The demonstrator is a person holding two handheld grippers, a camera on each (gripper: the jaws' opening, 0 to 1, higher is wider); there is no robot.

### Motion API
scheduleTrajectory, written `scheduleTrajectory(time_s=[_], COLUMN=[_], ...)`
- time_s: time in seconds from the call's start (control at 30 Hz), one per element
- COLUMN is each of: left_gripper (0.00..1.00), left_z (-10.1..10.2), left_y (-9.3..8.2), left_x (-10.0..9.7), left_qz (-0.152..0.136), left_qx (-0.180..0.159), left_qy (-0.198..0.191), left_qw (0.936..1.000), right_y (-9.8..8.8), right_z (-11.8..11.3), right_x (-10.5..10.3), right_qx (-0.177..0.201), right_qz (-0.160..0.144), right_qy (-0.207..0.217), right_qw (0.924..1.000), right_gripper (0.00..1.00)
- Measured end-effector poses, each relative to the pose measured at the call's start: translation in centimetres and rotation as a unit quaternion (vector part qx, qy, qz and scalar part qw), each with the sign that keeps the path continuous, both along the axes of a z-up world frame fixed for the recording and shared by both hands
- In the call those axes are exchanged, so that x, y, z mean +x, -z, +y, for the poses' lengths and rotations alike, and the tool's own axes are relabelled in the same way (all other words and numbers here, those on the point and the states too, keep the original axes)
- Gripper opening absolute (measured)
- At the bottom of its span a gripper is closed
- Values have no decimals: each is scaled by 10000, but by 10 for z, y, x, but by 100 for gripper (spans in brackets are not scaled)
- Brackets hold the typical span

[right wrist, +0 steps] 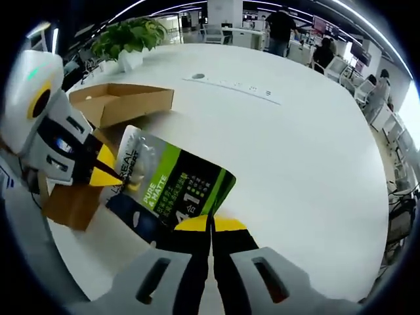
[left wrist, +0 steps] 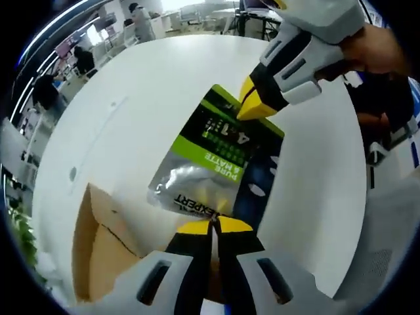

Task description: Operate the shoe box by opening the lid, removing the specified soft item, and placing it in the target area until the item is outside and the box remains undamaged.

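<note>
Jaws of both grippers are pressed together on the pouch (left wrist: 213, 161), one at each end, so the soft item hangs stretched between them above the white surface (left wrist: 131, 111). In the left gripper view, the left gripper (left wrist: 214, 226) has its yellow tips closed with no gap on the silver end of the pouch, and the right gripper (left wrist: 257, 105) comes in from the upper right, its tips pinching the green-and-black end. The right gripper view shows the same hold from the far side: its own jaws are shut on the dark lower edge, while the left gripper (right wrist: 104, 176) bites the silver end near the box (right wrist: 121, 102). Holding both ends likely keeps the limp packet flat and under control, since a single pinch would let it droop or fold. The cardboard box sits open on the surface just beside and behind the pouch, its lid flap up and its walls showing no crease or tear that I can see. The pouch looks to be wholly clear of the box, so the removal seems done and what remains is setting it down on bare surface away from the box. Whether the pouch touches the surface underneath, I cannot tell.
</note>
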State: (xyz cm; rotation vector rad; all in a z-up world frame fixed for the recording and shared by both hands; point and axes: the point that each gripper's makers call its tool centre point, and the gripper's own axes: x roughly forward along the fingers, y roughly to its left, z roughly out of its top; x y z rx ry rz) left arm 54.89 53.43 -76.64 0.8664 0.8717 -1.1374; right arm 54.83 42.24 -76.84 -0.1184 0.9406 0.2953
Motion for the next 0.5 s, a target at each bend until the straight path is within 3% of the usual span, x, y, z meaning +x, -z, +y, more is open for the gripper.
scheduleTrajectory(time_s=[0.23, 0.5], left_gripper=[0, 0], left_z=[-6, -9], left_y=[3, 15], left_x=[3, -4], left_qz=[-96, 325], left_qx=[175, 211], left_qy=[251, 138], left_qw=[9995, 9992], right_y=[6, 10], right_z=[-5, -11], right_x=[4, 1], right_qx=[2, 87], right_qz=[-10, 23], right_qy=[107, 212], right_qw=[9999, 9997], right_gripper=[0, 0])
